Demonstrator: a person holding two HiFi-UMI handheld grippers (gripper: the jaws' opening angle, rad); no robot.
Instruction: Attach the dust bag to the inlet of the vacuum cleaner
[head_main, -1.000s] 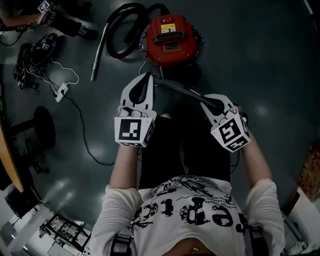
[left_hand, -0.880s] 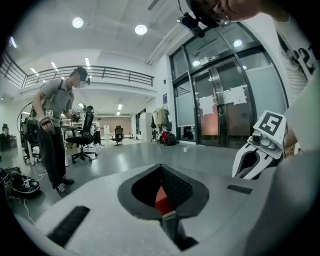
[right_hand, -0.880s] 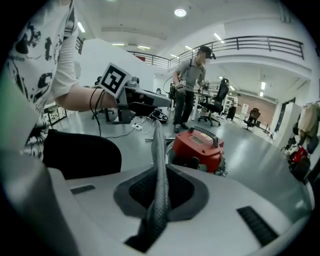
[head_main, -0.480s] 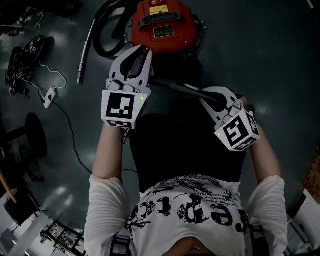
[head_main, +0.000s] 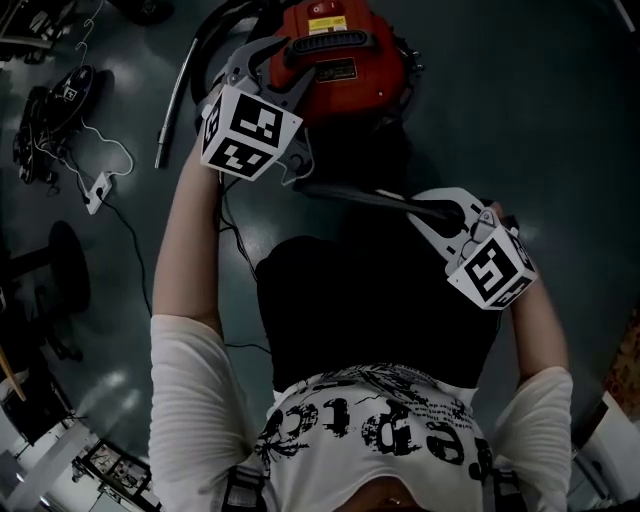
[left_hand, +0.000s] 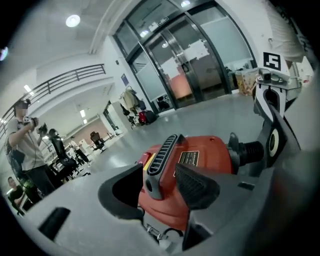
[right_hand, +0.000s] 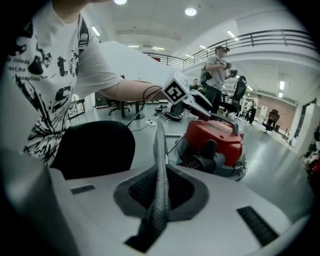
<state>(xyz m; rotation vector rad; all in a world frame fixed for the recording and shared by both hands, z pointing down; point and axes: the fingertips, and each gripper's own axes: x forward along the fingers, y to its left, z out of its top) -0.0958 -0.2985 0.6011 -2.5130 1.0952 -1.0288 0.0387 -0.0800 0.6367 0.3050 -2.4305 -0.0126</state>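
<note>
Hanging over the red vacuum cleaner (head_main: 345, 55), the left gripper (head_main: 268, 60) has its fingers (left_hand: 196, 184) spread wide, having just been opening. The head view shows only its marker cube (head_main: 250, 130) and pale frame against the red body. The left gripper view adds that the vacuum's grey slotted handle (left_hand: 161, 159) stands between the two fingers, pressed by neither pad, with a black ribbed stub (left_hand: 247, 150) on the body off to their right.

The right gripper (right_hand: 160, 196) is clamped on the dust bag (right_hand: 160, 150), a grey mesh edge rising straight out from between its closed fingers. In the head view that bag reads as a dark strip running from those fingers toward the left gripper's cube, short of the vacuum. The right gripper view alone shows the vacuum standing on the floor (right_hand: 280, 150) well beyond its fingers, and a person (right_hand: 218, 62) standing behind it.
</note>
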